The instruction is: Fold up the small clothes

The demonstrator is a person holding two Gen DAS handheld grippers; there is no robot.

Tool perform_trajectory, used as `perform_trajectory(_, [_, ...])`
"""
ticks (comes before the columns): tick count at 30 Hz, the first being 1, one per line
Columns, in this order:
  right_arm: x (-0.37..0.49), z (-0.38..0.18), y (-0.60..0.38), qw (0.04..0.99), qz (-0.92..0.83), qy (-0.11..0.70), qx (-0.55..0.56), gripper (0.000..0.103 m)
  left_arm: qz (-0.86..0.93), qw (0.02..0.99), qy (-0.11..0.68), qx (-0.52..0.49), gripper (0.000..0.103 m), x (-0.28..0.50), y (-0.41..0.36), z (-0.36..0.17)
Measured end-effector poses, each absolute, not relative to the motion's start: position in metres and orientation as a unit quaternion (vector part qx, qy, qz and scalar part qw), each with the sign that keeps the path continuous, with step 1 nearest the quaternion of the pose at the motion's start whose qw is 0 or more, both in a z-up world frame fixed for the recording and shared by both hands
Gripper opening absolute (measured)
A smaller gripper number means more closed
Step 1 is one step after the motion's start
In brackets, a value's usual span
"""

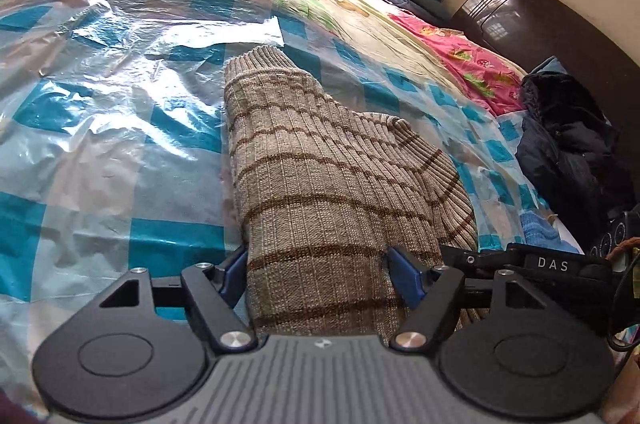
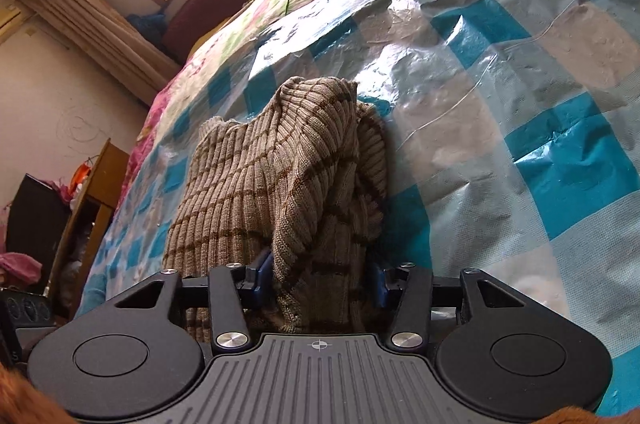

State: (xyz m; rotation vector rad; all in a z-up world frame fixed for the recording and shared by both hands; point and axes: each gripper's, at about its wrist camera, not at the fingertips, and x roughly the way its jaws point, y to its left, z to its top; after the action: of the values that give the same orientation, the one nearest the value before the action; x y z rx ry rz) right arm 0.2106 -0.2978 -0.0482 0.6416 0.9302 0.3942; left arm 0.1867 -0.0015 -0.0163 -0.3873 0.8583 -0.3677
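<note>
Ribbed beige sweater (image 1: pixel 320 184) with brown stripes, bunched on checked plastic sheet (image 1: pixel 100 104); left gripper (image 1: pixel 320 276) and right gripper (image 2: pixel 318 278) fingers both clamp it.

You are looking at one striped knit sweater (image 1: pixel 316 192) (image 2: pixel 280 180) lying on one checked plastic sheet (image 1: pixel 100 128) (image 2: pixel 500 96), two grippers, left (image 1: pixel 318 272) and right (image 2: pixel 320 280), and one dark garment (image 1: pixel 568 144) sitting at the bed's edge

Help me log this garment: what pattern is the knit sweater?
Beige rib knit sweater with thin brown stripes; clearest in the left wrist view.
</note>
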Motion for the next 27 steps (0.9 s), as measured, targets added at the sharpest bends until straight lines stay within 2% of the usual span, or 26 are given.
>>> perform_trajectory(4, [0.198, -0.039, -0.279, 0.828, 0.214, 0.441, 0.273, 0.037, -0.178, 0.880, 0.408, -0.163, 0.074, 0.162, 0.010, -0.008])
perform_trajectory(11, [0.168, -0.032, -0.248, 0.832, 0.243, 0.448, 0.219, 0.036, -0.145, 0.889, 0.417, -0.125, 0.074, 0.123, 0.036, -0.005])
perform_trajectory(15, [0.165, -0.024, -0.260, 0.841, 0.210, 0.449, 0.219, 0.042, -0.140, 0.906, 0.390, -0.088, 0.074, 0.115, 0.030, 0.005])
perform_trajectory(22, [0.161, 0.033, -0.238, 0.906, 0.180, 0.365, 0.115, 0.042, -0.132, 0.926, 0.347, -0.072, 0.074, 0.118, 0.021, 0.021])
perform_trajectory(27, [0.192, 0.038, -0.210, 0.910, 0.197, 0.349, 0.106, 0.038, -0.135, 0.929, 0.338, -0.069, 0.074, 0.127, 0.011, 0.019])
